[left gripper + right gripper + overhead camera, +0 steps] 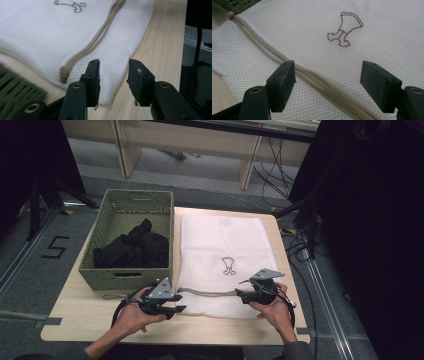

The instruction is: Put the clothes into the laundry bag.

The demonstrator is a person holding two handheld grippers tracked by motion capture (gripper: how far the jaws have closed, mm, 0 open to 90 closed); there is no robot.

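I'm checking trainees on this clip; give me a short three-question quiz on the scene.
1. True or false: the green wicker basket holds dark clothing.
2. Which lies under the right gripper: (a) white mesh laundry bag, (b) bare table, (c) basket?
3. What beige part runs across the bag's near end?

Key: 1 true. 2 a; its jaws stand open over the mesh, holding nothing. 3 The zipper; its end lies just ahead of the left gripper, whose jaws hold nothing.
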